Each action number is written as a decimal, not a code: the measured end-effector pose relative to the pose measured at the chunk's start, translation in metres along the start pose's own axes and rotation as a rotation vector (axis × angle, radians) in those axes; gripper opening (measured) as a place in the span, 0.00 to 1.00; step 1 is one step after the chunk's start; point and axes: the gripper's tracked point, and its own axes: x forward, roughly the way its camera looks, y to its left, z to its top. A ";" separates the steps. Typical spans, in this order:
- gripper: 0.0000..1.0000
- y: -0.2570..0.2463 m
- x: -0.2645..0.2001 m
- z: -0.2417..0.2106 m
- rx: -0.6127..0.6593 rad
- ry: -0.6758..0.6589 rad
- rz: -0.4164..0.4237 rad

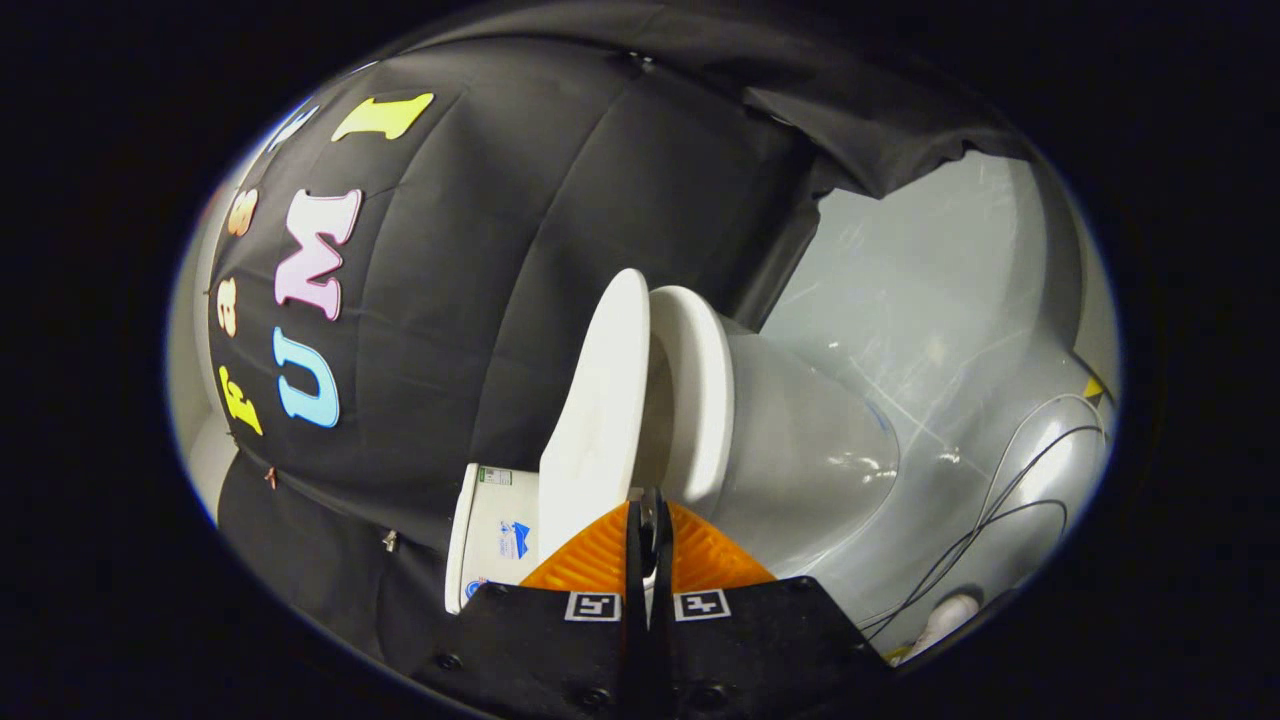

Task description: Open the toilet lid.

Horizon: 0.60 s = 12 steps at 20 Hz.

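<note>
Your gripper [648, 515] is clenched on the lid [595, 410]: both orange fingers [590, 560] press together on its near edge, with almost no gap between them. The lid stands lifted away from the seat [700, 390], a wedge of space open between the two. The bowl [810, 450] lies beyond the seat, the tank [495, 535] beside the lid. Cables [1000, 510] trail over the grey floor [930, 330].

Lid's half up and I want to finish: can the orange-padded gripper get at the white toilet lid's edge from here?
Probably yes: the gripper looks closed right at the white toilet lid, with nothing between them and a gap to the white seat.
</note>
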 end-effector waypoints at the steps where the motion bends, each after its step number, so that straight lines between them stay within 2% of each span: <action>1: 0.05 0.007 -0.002 0.003 -0.023 -0.006 0.003; 12: 0.05 0.078 -0.021 0.011 -0.195 -0.043 -0.015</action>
